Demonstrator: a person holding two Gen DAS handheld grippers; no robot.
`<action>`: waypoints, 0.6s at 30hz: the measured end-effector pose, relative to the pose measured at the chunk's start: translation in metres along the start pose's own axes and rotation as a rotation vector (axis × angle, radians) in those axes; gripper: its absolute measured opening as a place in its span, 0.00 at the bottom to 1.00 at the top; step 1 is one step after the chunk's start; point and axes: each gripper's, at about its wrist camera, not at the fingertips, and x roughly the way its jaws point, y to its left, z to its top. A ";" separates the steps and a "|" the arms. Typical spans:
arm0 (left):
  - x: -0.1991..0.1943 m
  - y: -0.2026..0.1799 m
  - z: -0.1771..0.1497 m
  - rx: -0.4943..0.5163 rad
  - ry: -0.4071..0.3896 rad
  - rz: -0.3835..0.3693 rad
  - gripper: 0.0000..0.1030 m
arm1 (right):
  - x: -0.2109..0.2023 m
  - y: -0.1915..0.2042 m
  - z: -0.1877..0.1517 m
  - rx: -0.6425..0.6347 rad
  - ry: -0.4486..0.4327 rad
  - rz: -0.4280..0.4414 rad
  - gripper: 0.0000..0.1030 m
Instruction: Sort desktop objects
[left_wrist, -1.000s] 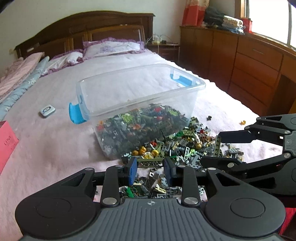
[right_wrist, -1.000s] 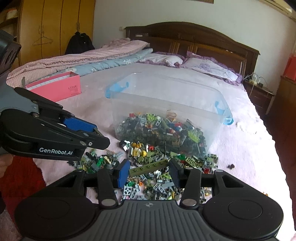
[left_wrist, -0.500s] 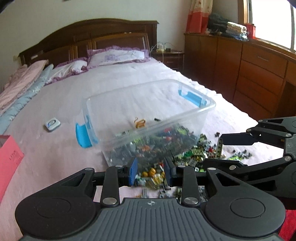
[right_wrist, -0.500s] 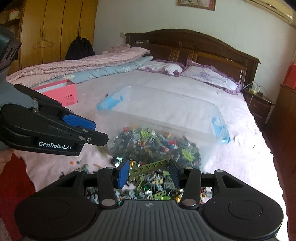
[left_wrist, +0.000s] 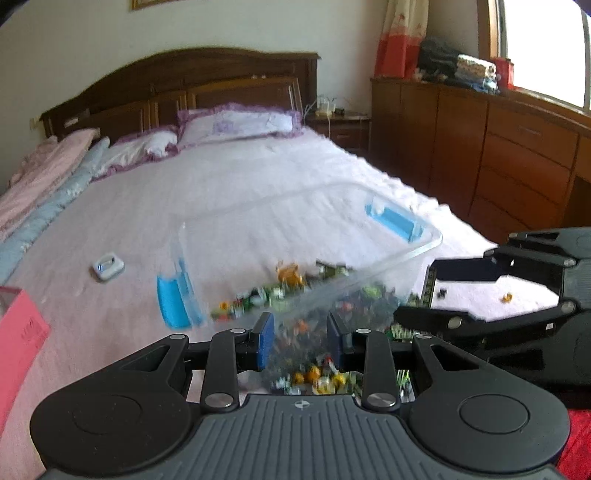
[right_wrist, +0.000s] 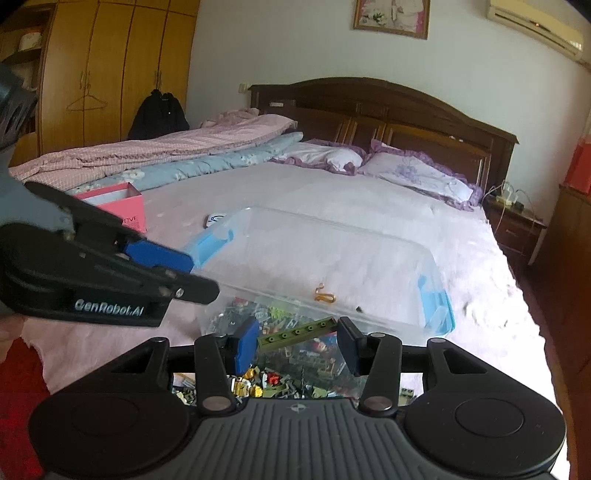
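The right claw pinches an olive brick above the clear bin; the left claw gapes empty.

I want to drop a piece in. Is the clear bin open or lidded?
Open: the clear bin has no lid, and its bare rim shows bricks heaped inside.

A dark wooden headboard stands against a pale wall across the middle of the frame; a framed picture hangs top centre, a tall wardrobe fills the upper left, bright window upper right
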 end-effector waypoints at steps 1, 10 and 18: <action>0.003 0.000 -0.007 -0.007 0.019 -0.005 0.32 | 0.001 0.000 -0.004 0.005 0.009 0.001 0.48; 0.034 0.000 -0.068 -0.012 0.187 -0.028 0.32 | 0.008 0.006 -0.061 0.086 0.138 0.017 0.48; 0.068 -0.013 -0.065 0.089 0.195 -0.025 0.32 | 0.004 0.009 -0.108 0.166 0.222 0.007 0.48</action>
